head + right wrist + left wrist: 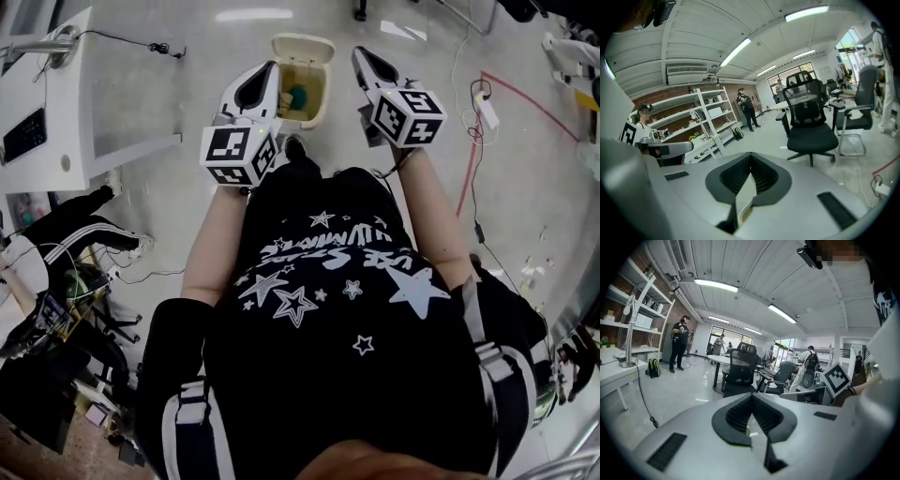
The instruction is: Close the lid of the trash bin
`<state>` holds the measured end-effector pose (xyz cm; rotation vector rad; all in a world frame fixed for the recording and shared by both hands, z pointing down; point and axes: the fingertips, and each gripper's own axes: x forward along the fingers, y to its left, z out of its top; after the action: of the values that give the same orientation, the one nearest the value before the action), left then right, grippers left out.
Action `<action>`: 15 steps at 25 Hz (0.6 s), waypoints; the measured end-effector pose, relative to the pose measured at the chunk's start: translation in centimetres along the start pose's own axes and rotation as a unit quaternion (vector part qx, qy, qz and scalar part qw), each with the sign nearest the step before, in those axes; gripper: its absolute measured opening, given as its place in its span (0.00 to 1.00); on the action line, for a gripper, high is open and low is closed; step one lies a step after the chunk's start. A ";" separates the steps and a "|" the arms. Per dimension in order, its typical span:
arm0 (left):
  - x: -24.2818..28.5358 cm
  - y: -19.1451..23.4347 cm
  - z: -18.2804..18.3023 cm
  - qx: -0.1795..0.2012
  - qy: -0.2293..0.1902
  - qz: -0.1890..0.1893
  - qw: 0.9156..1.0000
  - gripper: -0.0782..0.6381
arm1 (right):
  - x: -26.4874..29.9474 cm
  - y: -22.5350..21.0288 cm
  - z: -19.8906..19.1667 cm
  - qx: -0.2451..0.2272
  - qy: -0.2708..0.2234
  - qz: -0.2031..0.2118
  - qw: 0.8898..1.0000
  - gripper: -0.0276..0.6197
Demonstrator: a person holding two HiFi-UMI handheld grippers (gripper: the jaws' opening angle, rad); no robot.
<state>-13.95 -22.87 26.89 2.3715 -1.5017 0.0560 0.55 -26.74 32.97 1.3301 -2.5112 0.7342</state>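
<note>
- Polished grey floor [141, 216] of an open workroom; a white table [56, 103] stands at the left of the head view, and cables trail off to the right.
- Trash bin [319, 105]: cream, standing on the floor directly ahead of the person and between the two claws as seen from above. Its lid [304, 45] is swung up at the far side, leaving the mouth uncovered. A teal item [297, 96] lies inside.
- Left claw [269, 70]: jaws drawn together at the tips with nothing between them. It is held above the bin's left edge; contact with the bin cannot be confirmed.
- Right claw [361, 54]: jaws likewise together and empty. It is held just right of the bin and clear of it.
- Both gripper views look out level across the room at an office chair [811, 126], not down at the bin. Judgement: the claws are poised either side as an approach stance.
- Judgement: closing has not begun. A closed claw suits the work, since the raised lid needs a push forward and down rather than a grip.
</note>
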 end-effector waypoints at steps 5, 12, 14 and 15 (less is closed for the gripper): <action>4.4 3.2 -1.7 -0.003 0.029 -0.028 0.999 0.12 | 3.8 -2.1 -1.1 0.019 0.012 -0.034 0.999 0.05; 8.7 4.2 -4.3 -0.003 0.065 -0.030 0.997 0.12 | 6.4 -5.2 -2.1 0.036 0.025 -0.045 0.998 0.05; 9.8 4.2 -5.2 -0.005 0.075 -0.026 0.997 0.12 | 7.0 -6.4 -2.5 0.041 0.033 -0.043 0.998 0.05; 10.4 4.2 -5.6 -0.006 0.078 -0.024 0.997 0.12 | 7.4 -7.0 -2.8 0.043 0.038 -0.042 0.997 0.05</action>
<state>-12.30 -31.92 35.41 2.3325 -1.3691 0.2156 1.97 -33.87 40.62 1.3991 -2.3749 0.8675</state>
